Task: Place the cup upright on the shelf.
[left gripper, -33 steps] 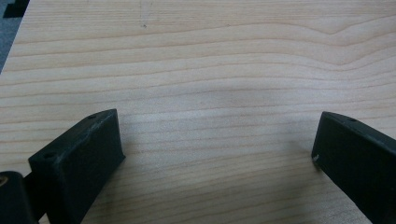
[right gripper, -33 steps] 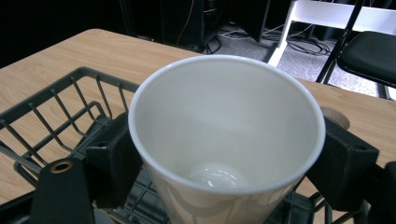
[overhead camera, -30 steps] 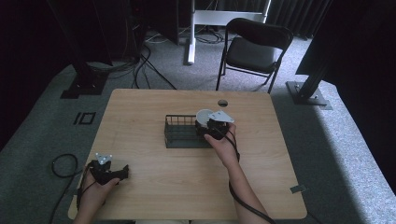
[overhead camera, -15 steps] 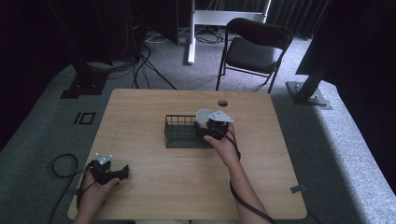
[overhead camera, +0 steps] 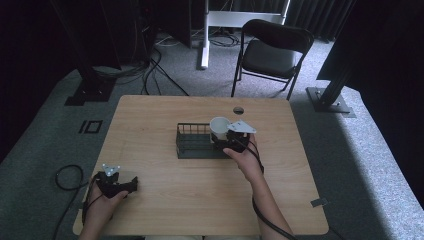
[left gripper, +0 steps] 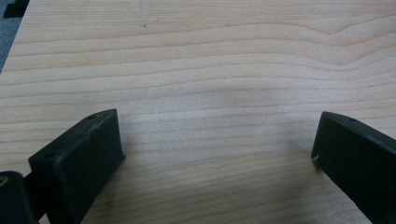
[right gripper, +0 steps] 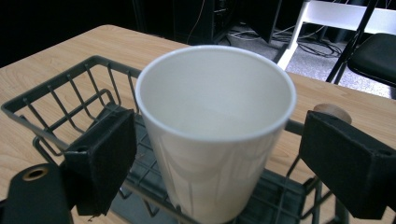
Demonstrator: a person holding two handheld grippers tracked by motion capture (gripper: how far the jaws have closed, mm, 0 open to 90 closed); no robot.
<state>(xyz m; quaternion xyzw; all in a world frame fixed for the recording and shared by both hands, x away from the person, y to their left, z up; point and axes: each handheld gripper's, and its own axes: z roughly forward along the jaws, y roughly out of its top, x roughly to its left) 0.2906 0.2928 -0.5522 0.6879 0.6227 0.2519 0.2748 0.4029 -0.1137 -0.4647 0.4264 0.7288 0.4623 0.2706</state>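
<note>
A white paper cup [overhead camera: 219, 127] stands upright in the right end of a dark wire basket [overhead camera: 192, 145] at the middle of the wooden table [overhead camera: 200, 210]. My right gripper [overhead camera: 223, 137] sits just right of the cup. In the right gripper view the cup [right gripper: 215, 130] stands between the jaws of the right gripper [right gripper: 219, 140], which is open with a narrow gap on each side, over the basket [right gripper: 70, 88]. My left gripper [overhead camera: 129, 186] rests near the table's front left corner. It [left gripper: 219, 144] is open over bare wood [left gripper: 210, 56].
A round hole [overhead camera: 238, 110] lies in the table behind the basket. A black folding chair [overhead camera: 272, 55] stands beyond the far edge. Cables [overhead camera: 150, 65] and stand bases [overhead camera: 330, 102] lie on the grey floor.
The cup, tipped in the right gripper a second ago, now stands upright in the basket with the jaws apart around it. The left gripper has not moved.
</note>
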